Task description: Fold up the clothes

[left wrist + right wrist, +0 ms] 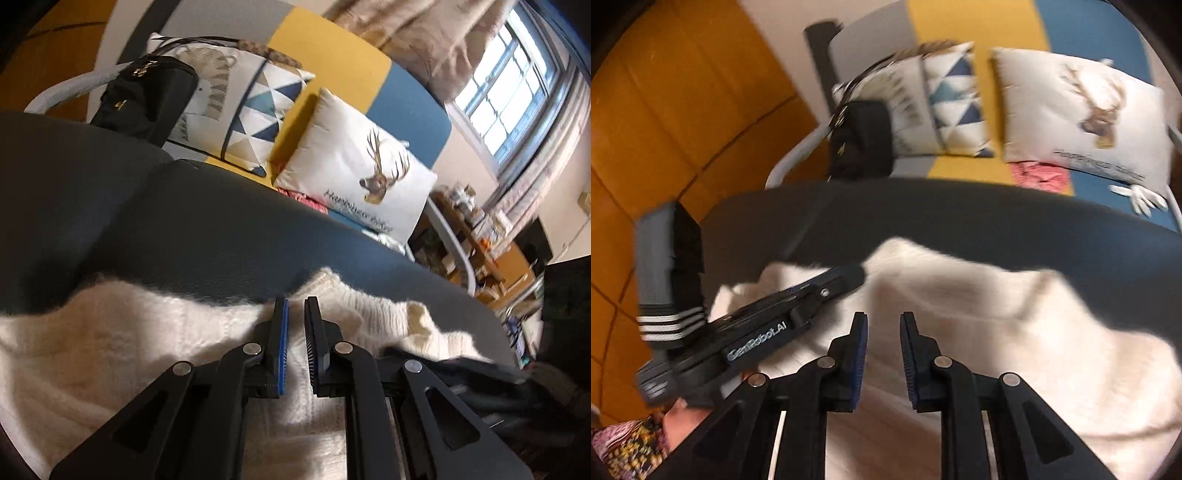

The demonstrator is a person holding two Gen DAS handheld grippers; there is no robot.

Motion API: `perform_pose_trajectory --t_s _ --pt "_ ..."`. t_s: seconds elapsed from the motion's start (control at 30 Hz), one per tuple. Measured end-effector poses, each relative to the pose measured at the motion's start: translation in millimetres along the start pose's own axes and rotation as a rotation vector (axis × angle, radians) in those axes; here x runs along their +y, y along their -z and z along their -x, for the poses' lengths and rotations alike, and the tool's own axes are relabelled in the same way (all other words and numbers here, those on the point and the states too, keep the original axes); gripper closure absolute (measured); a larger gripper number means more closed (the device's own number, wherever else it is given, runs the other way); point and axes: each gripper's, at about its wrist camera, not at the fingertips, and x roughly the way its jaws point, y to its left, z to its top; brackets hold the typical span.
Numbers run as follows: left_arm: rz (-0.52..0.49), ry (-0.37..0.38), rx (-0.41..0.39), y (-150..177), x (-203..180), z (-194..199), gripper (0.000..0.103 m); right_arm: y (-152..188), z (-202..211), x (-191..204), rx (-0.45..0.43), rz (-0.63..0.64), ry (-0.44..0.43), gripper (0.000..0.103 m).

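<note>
Left to right. Orange wood-look floor (665,122) far left, clear but out of the work area. Black zip pouch with gold lettering (147,99) and a triangle-print white cushion (258,110) sit on the yellow-and-blue sofa (332,62) behind; none of it touches the garment.

Task item: the cream fuzzy knit sweater (110,350) lies rumpled on the dark grey padded surface (203,229), near edge, partly bunched, not flat yet.

Left gripper (295,306): nearly clenched, narrow slit between the pads. Sweater shows through the slit, but I can't tell if any knit is pinched. In the right wrist view it lies angled low over the sweater's left part (862,273).

Right gripper (883,317): jaws slightly apart, nothing between them, hovering over mid-sweater. Picture is motion-blurred.

My read: early step, spreading or picking a hem before the first fold. Next I'd want the right gripper down on a free edge, likely the raised ridge at upper right (1052,280), then pull it flat.

Room: a good band of bare grey padding beyond the sweater before the back edge. White deer-print cushion (362,173) and pink fabric scrap (1041,175) sit past that edge, well clear.
</note>
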Motion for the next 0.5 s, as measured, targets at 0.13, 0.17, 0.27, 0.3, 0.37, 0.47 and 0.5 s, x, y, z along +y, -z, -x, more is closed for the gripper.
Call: perform_pose_trajectory --t_s 0.13,0.17,0.27,0.3,0.37,0.47,0.5 --pt "0.028 0.013 0.006 -1.1 5.6 -1.6 0.095 -4.8 -22.7 5.2 0.020 0.035 0.090 0.097" --pt "0.022 0.012 0.006 -0.9 4.6 -2.0 0.095 -6.8 -22.1 -0.1 0.001 0.009 0.113 0.099" --pt "0.023 0.022 0.009 -1.1 4.8 -3.6 0.095 -16.0 -22.6 -16.7 -0.042 -0.075 0.175 0.102" --pt "0.029 0.028 0.009 -1.2 6.0 -3.6 0.095 -17.6 -20.4 -19.3 -0.046 -0.091 0.192 0.100" --pt "0.037 0.036 0.010 -1.3 7.4 -3.6 0.095 -18.3 -9.4 -26.1 -0.065 -0.132 0.194 0.096" --pt "0.038 0.038 0.010 -1.3 7.2 -3.8 0.095 -10.5 22.1 -36.1 -0.135 -0.201 0.140 0.095" --pt "0.037 0.037 0.009 -1.4 7.0 -3.5 0.095 -6.1 31.3 -37.4 -0.136 -0.215 0.149 0.095"
